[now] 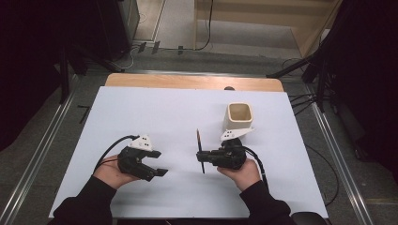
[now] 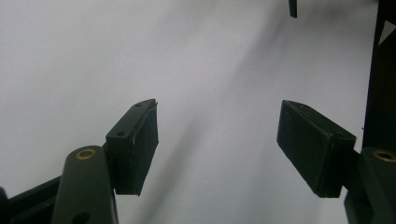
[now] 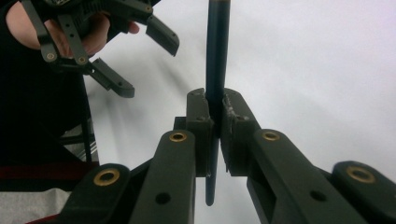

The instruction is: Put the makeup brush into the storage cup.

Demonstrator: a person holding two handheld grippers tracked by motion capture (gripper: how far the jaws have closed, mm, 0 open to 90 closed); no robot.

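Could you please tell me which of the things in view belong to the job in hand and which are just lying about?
In the job:
right gripper, shut on the pencil
cream cup

Lying about:
left gripper, open
cables on the floor

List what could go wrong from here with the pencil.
The right hand-held gripper clamps the pencil on a narrow strip of its pads, so it could pivot or slip. The cup has a small mouth, and a tilted pencil could catch its rim or tip it.

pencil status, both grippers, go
Right gripper shut on pencil, held off the table. Left gripper open, holding nothing. Cup stands upright beyond the right gripper, path between looks free.
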